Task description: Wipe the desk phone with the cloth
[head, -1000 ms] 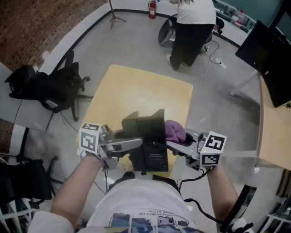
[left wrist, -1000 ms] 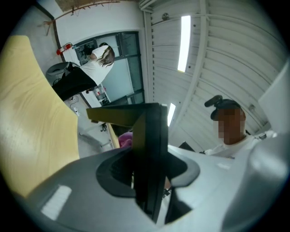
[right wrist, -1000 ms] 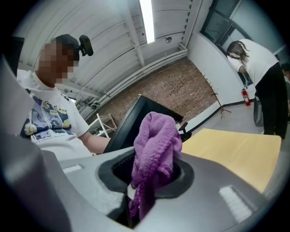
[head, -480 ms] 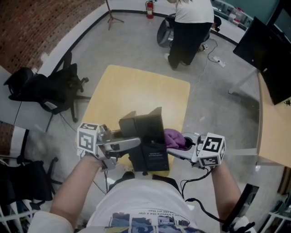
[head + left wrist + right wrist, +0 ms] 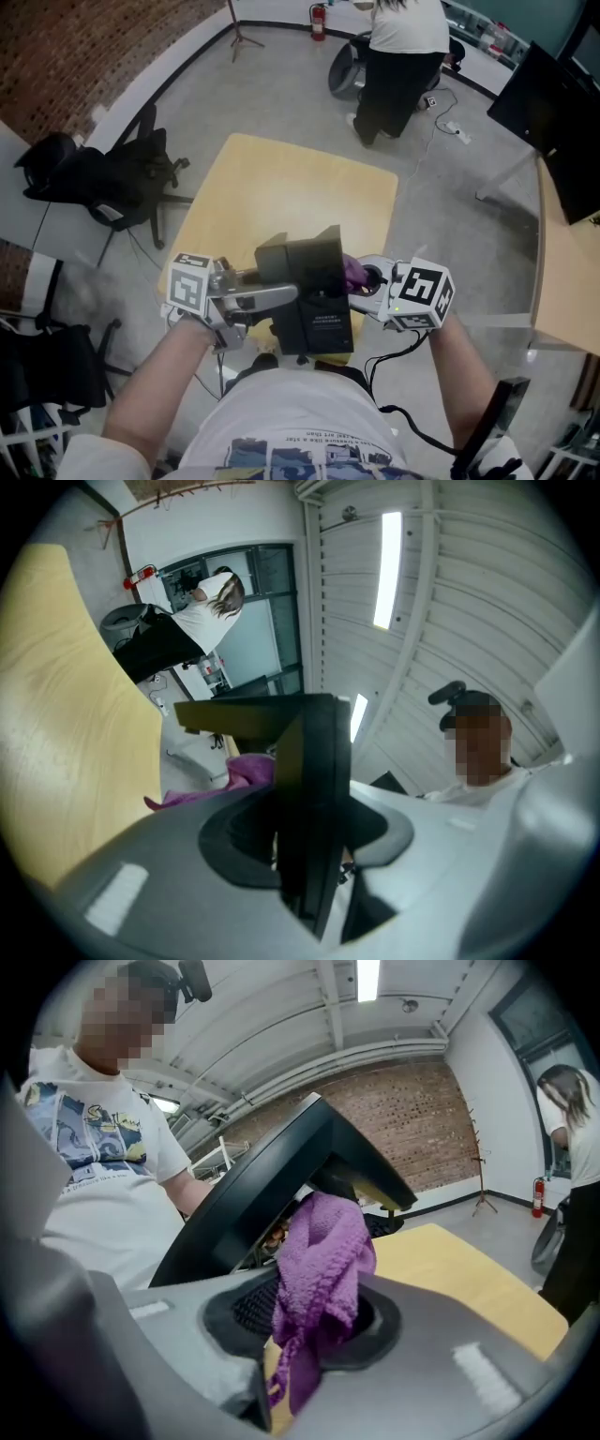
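Wooden table [image 5: 281,187] below; left gripper [image 5: 274,297] fingers clamp desk phone [image 5: 317,281]; right gripper [image 5: 366,284] fingers pinch purple cloth [image 5: 323,1260].

One black desk phone [image 5: 314,291] and one purple cloth [image 5: 353,273] appear over a single yellow tabletop [image 5: 281,202]. There are two hand-held tools, the left tool [image 5: 267,298] and the right tool [image 5: 366,286]. Around them on the floor are one black office chair [image 5: 122,178] at the left, one red fire extinguisher [image 5: 317,21] by the far wall, one dark monitor [image 5: 562,122] at the right and one other person [image 5: 403,56] standing at the far side.
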`<action>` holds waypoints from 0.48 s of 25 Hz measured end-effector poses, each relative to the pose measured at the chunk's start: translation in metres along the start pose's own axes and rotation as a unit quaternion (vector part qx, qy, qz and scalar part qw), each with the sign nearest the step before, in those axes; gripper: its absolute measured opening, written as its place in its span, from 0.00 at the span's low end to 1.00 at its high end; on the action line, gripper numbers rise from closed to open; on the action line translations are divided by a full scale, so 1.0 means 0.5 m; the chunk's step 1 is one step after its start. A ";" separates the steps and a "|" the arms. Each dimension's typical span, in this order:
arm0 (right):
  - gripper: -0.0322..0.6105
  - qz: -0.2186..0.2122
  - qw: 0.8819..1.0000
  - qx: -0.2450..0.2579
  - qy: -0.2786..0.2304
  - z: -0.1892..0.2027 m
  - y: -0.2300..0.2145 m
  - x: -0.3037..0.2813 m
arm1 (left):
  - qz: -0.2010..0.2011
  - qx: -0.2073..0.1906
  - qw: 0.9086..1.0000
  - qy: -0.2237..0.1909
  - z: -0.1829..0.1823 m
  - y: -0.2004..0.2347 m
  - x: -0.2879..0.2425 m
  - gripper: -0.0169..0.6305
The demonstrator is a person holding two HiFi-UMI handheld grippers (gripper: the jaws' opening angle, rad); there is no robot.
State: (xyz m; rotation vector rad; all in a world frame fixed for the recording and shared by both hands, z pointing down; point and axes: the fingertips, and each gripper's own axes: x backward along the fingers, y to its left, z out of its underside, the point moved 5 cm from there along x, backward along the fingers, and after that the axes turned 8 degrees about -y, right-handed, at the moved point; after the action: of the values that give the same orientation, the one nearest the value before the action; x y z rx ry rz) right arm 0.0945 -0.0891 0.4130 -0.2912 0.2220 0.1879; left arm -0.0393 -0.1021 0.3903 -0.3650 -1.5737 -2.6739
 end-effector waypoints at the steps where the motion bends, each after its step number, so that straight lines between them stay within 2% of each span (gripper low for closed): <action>1: 0.21 -0.006 1.000 0.001 0.009 0.008 0.006 -0.001 | -0.003 -0.001 1.000 -0.004 -0.003 0.001 0.002 0.31; 12: 0.21 -0.040 0.996 -0.012 0.085 0.109 0.091 0.006 | -0.022 -0.004 0.999 -0.048 -0.037 0.013 0.032 0.31</action>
State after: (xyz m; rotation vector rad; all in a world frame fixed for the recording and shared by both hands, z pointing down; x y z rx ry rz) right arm 0.0980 -0.0293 0.4513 -0.3401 0.3758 0.0875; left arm -0.0574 -0.1198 0.3905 -0.4700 -1.6138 -2.7357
